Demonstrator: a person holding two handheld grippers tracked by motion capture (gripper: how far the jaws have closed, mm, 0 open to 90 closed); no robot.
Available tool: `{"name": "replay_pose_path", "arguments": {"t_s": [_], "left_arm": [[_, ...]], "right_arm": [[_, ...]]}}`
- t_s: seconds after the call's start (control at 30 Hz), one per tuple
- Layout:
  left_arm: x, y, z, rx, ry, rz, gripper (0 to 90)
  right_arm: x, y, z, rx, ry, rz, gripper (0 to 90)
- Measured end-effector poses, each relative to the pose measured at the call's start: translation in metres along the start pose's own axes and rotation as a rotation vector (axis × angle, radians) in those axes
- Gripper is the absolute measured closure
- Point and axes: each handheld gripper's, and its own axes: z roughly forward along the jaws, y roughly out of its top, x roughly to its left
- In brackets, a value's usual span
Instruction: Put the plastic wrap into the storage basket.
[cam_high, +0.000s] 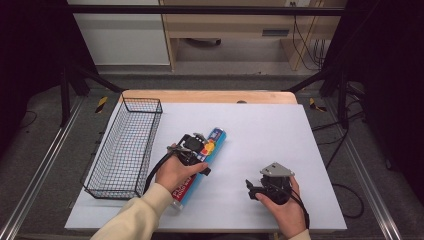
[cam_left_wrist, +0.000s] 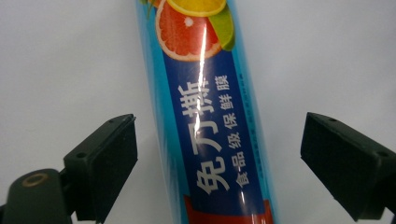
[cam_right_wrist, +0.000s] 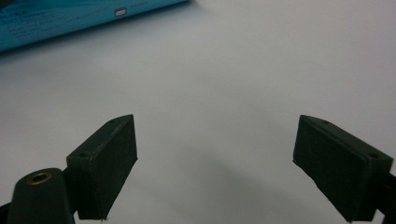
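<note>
A long blue cling-film box (cam_high: 215, 137) with citrus pictures lies slantwise on the white board (cam_high: 270, 135). My left gripper (cam_high: 196, 150) hovers over its middle, pointing down. In the left gripper view the box (cam_left_wrist: 205, 93) runs up between the two black jaws, which stand well apart on either side of it with white board showing in both gaps, so my left gripper (cam_left_wrist: 219, 121) is open. My right gripper (cam_high: 253, 189) rests near the board's front right, to the right of the box. It is open over bare board (cam_right_wrist: 215, 119), with one edge of the box (cam_right_wrist: 56, 21) at the upper left.
A black wire basket (cam_high: 141, 99) stands along the board's left edge, a little left of the box. The board lies on a wooden table (cam_high: 210, 96), with dark frame legs and cables on the floor around it.
</note>
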Motion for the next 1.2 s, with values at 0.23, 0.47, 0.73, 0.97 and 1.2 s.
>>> {"name": "replay_pose_path", "arguments": {"t_s": [0.23,0.47,0.73,0.97,1.2], "left_arm": [[0.003,0.004,0.011,0.036,-0.007,-0.013,12.8],[0.0,0.006,0.019,0.064,0.007,-0.006,12.8],[0.002,0.008,0.026,0.08,0.011,-0.008,13.9],[0.002,0.008,0.028,0.089,0.0,-0.005,17.4],[0.003,0.006,0.031,0.081,-0.004,-0.012,20.8]], "right_arm": [[0.001,0.0,0.001,0.008,0.01,0.001,13.7],[0.001,0.0,0.001,0.012,0.012,0.001,13.7],[0.002,-0.001,0.002,0.015,0.016,-0.003,13.9],[0.001,-0.001,0.002,0.017,0.017,-0.01,13.9],[0.002,-0.001,0.002,0.022,0.021,-0.012,13.9]]}}
